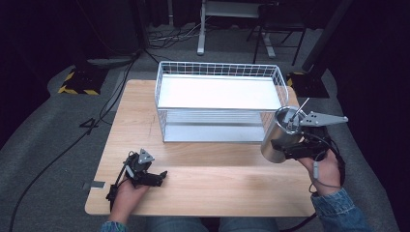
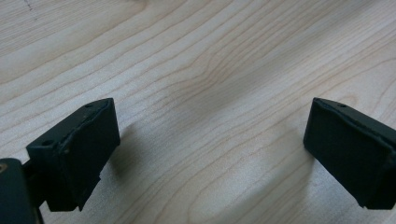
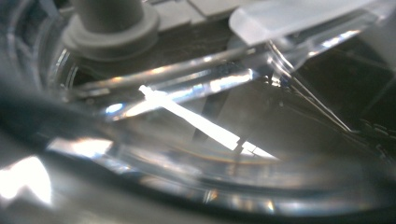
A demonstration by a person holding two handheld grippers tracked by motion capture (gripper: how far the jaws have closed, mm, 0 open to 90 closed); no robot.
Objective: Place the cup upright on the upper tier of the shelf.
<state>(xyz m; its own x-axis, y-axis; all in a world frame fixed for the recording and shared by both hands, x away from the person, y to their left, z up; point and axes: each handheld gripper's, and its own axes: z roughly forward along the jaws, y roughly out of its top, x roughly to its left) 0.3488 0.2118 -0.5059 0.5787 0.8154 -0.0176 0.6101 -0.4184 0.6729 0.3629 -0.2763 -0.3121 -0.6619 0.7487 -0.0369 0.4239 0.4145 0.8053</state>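
Right tongs (image 1: 283, 147) clamped on a shiny metal cup (image 1: 280, 135), tilted and lifted above the counter (image 1: 212, 169), just beside the white wire basket (image 1: 220, 101) at its right front corner. Left tongs (image 1: 157, 178) spread wide, resting low over bare wood near the front edge.

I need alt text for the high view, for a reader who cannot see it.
The right gripper holds a tilted metal cup beside a white wire basket on a wooden table. The left gripper rests open on the table.
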